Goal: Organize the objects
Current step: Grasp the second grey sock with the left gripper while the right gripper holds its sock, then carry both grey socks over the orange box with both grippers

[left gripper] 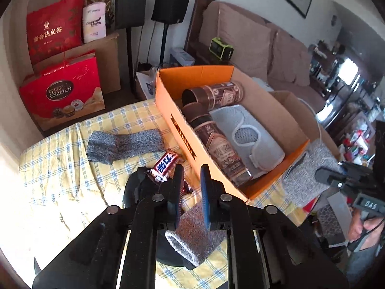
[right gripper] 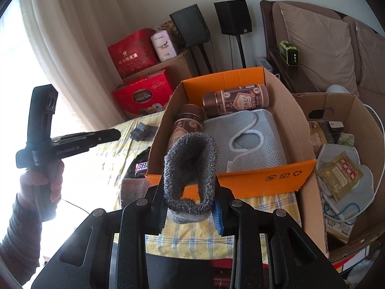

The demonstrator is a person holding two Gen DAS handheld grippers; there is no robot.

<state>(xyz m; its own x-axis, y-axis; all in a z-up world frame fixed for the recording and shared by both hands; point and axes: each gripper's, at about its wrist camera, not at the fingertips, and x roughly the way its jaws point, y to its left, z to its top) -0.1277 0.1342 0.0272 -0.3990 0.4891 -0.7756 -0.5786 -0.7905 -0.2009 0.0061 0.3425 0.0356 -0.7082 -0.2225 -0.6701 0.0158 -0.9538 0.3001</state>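
Checked yellow cloth point(left gripper: 72, 168) covers the surface in our left wrist view, with red gift bags point(left gripper: 62, 96) against the wall and a sofa point(left gripper: 252, 43) behind. An orange-lined cardboard box point(left gripper: 182, 120) holds two brown cylindrical tins point(left gripper: 216, 94) and a grey mesh pad point(left gripper: 250, 134). A knitted grey sock point(left gripper: 125, 144) and a candy bar point(left gripper: 166, 163) lie beside it. Our left gripper point(left gripper: 191, 185) points steeply down, jaws slightly spread, pinching nothing we can see.

In our right wrist view, the right gripper point(right gripper: 190, 207) pinches a fuzzy grey sock point(right gripper: 190, 168) upright before the box point(right gripper: 264, 180). A hand point(right gripper: 41, 180) grips the other tool's handle.
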